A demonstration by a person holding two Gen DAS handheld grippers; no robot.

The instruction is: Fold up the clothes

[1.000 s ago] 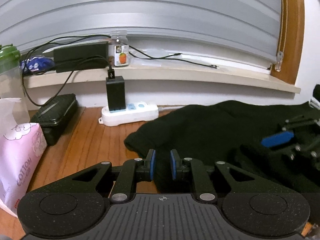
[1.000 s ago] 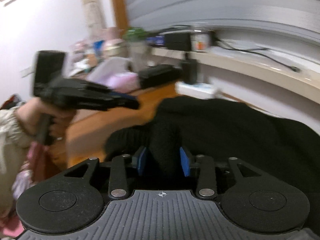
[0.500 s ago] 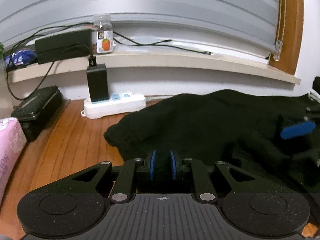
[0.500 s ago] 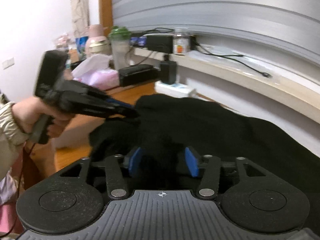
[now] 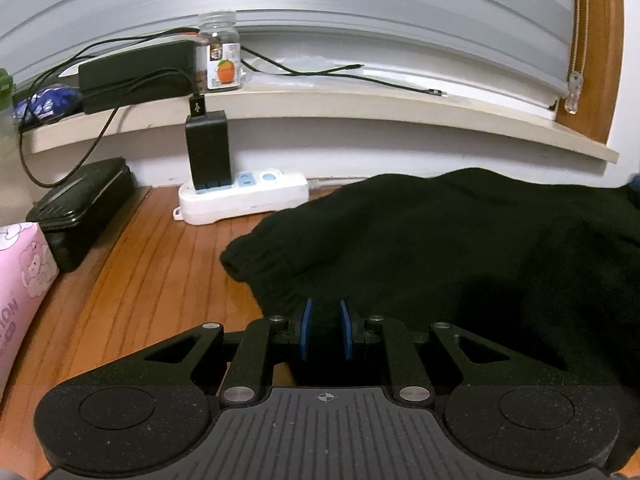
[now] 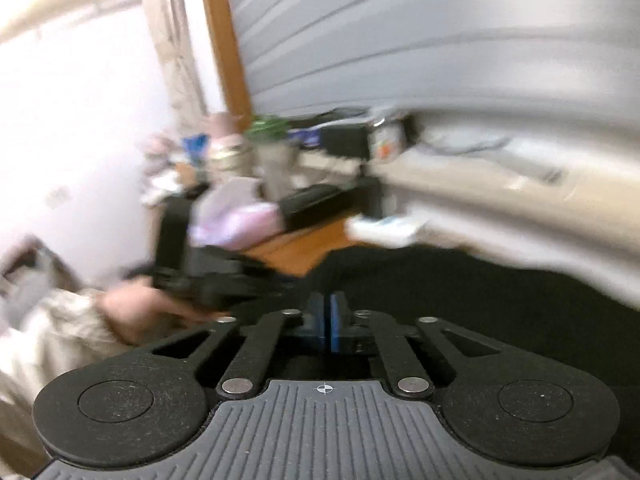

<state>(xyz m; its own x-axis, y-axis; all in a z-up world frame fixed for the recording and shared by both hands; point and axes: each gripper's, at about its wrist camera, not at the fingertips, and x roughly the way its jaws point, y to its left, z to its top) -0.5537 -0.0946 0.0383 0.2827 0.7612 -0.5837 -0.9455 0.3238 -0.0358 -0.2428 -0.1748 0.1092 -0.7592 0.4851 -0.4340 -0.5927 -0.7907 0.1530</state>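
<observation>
The black garment [image 5: 460, 248] lies spread on the wooden tabletop [image 5: 152, 280] and fills the right half and the lower middle of the left wrist view; its ribbed cuff points to the left, toward the centre of the frame. The left gripper [image 5: 326, 330] is at the bottom centre, and its blue fingers [image 5: 306, 328] clench a fold of this dark cloth between them. In the right wrist view, which is blurred, the right gripper [image 6: 327, 322] has just been closing and its fingers [image 6: 318, 322] are now pressed together; no cloth shows between them, and the garment lies dark under and behind them. At the left of that view a hand [image 6: 132, 308] in a pale sleeve holds the other gripper. Behind the garment, a white power strip [image 5: 244, 198] with a black charger [image 5: 208, 152] stands at the wall. A black case [image 5: 80, 212] and a pink tissue pack [image 5: 20, 280] are at the left edge. On the shelf above stands a clear jar [image 5: 220, 56].
</observation>
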